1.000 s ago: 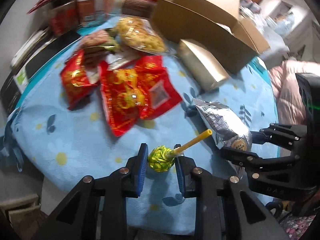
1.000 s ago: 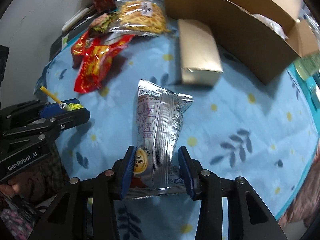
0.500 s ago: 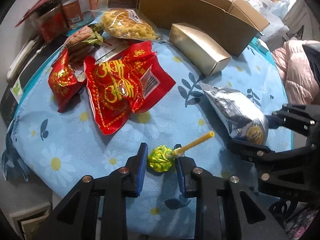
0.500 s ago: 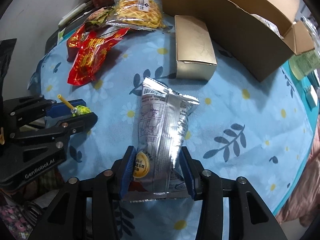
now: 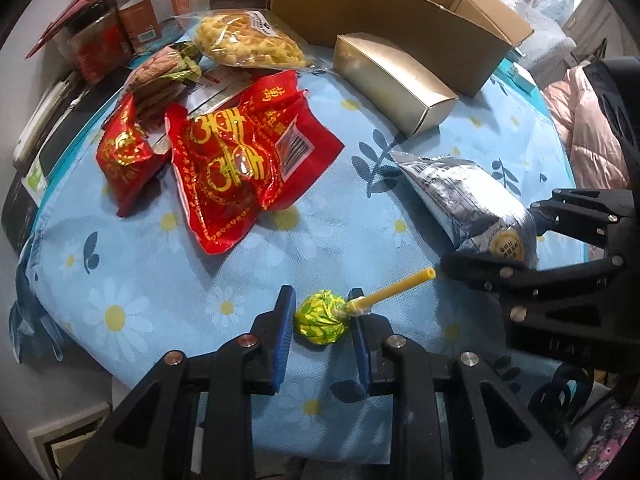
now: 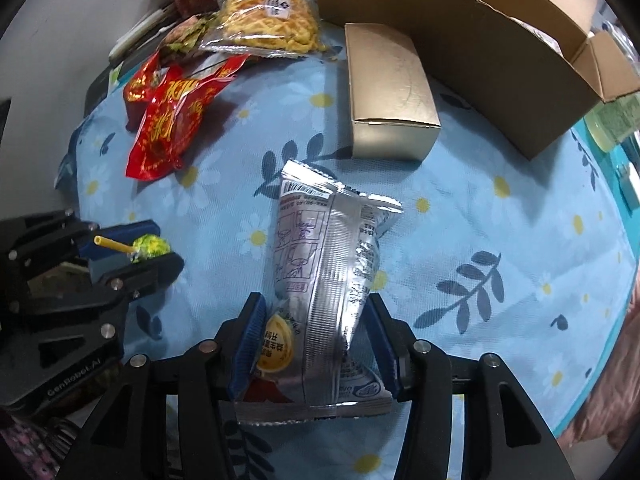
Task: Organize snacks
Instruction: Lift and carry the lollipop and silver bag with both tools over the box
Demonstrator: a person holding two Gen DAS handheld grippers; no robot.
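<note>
We've got the silver foil snack pouch (image 6: pixel 328 280) between the right gripper (image 6: pixel 316 344) pads, jaws closing on its near end. Pouch looks light, puffy, crinkly and prob slippery w/ fragile contents, so we'd pinch the flat near seal rather than the belly. It's silver w/ printed diagrams, a barcode at the far end and a yellow badge near the left pad, hanging over the blue daisy-print desk (image 6: pixel 500 240). Left gripper (image 5: pixel 320 328) is clamped on the green-yellow foil lollipop (image 5: pixel 320 318): light, hard ball head, thin yellow stick poking right. Open brown cardboard box (image 6: pixel 460 36) sits far right.
</note>
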